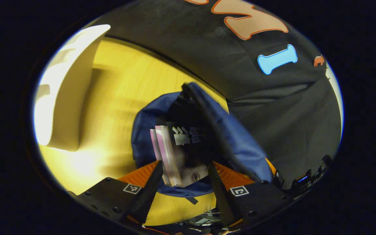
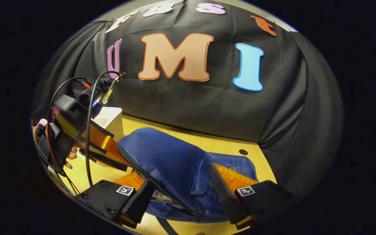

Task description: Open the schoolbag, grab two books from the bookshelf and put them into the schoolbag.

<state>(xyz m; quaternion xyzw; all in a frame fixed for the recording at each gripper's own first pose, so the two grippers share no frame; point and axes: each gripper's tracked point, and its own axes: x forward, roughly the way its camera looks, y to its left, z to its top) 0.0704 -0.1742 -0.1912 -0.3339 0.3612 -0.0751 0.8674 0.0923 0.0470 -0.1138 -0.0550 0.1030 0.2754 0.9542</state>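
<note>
Left gripper view: looks down into the open schoolbag (image 1: 240,143), which lies on the yellow worktop (image 1: 116,107)
Books: a stack (image 1: 170,156) stands in the bag mouth, pink page edges to the left, dark cover to the right; how many books it holds cannot be told
Left gripper (image 1: 183,182): jaws spread, one on each side of the books, not pressing on them; whether either finger touches the stack cannot be told
Right gripper (image 2: 181,195): jaws apart over the near edge of the bag, with the blue flap and zipper line (image 2: 155,182) between them; no firm pinch is evident
Bookshelf: a white panel (image 1: 67,91), probably the bookshelf, stands on the worktop to the left of the bag
Step in hand: judged to be seating books in the bag
Method: keep the flap lifted and clear of the opening; let the books slide in spine-down and square to the mouth; withdraw straight upward so that neither finger drags the stack or snags the zipper
Risk: the soft fabric may fold inward and block entry
Surface: smooth wood-grain worktop, with one round hole (image 2: 243,152) near the far edge
Room: black cloth (image 2: 188,104) closes the booth behind the worktop
</note>
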